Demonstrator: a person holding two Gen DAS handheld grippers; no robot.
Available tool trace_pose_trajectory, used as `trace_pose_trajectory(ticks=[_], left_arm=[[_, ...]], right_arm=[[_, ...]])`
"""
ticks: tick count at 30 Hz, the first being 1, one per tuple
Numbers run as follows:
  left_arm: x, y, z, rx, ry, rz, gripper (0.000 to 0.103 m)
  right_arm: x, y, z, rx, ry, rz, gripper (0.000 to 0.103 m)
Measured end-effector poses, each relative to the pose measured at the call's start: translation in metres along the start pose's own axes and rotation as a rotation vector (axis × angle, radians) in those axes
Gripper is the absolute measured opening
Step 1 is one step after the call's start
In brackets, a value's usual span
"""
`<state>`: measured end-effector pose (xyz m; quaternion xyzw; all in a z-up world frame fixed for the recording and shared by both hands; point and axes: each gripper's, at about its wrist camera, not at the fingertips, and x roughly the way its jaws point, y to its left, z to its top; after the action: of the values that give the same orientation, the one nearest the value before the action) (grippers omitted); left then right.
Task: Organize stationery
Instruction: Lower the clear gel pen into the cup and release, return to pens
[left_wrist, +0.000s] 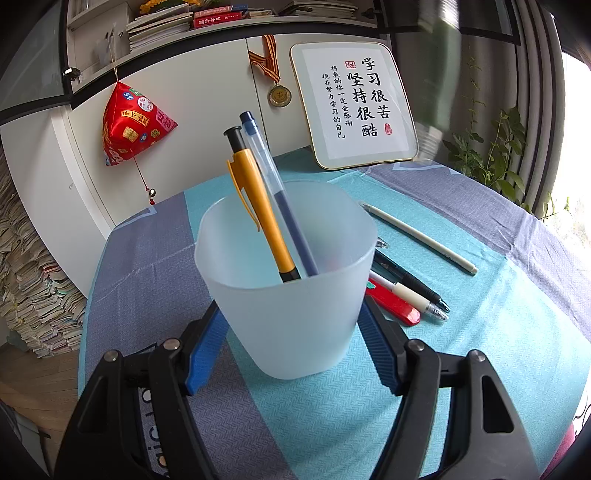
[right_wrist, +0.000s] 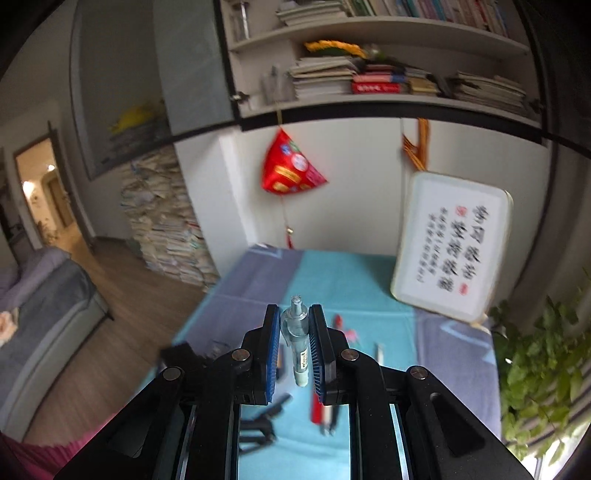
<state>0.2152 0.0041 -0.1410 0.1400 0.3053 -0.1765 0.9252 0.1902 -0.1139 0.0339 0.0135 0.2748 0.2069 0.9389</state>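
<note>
the framed calligraphy board (left_wrist: 352, 105) at upper right of the left wrist view reads 学习很苦 坚持很酷 — smaller columns beside it: 将来的你一定会感谢现在努力学习的自己. Book spines — too blurry.

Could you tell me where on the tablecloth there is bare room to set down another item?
Bare cloth lies left of the frosted cup, out to the table edge, and behind it up to the framed calligraphy. Right of the cup is crowded: the red pen, black pen and beige pen lie there.

The frosted plastic cup (left_wrist: 284, 280) looks matt and translucent. At its 3 o'clock, glossy plastic pens (left_wrist: 406, 291) lie on a woven, finely textured tablecloth (left_wrist: 480, 332). Ribbed blue pads (right_wrist: 318, 354) grip a clear plastic pen (right_wrist: 298, 343).
</note>
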Motion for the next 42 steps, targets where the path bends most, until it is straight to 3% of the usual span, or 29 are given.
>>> trace_pose_trajectory(ticks=[6,14,33,42], left_arm=[[0.0,0.0,0.0,-0.001,0.0,0.0,0.069],[0.0,-0.001,0.0,0.0,0.0,0.001,0.069],[0.001,-0.001,-0.001,-0.001,0.0,0.0,0.069],[0.001,-0.001,-0.001,-0.001,0.001,0.0,0.069]], right_arm=[[0.033,0.012,0.003,-0.004,0.04,0.05,0.017],[0.083,0.004,-0.023,0.043,0.174,0.054,0.017],[0.102,-0.005,-0.042,0.089,0.252,0.074,0.017],[0.102,-0.007,-0.045,0.116,0.246,0.086,0.017]])
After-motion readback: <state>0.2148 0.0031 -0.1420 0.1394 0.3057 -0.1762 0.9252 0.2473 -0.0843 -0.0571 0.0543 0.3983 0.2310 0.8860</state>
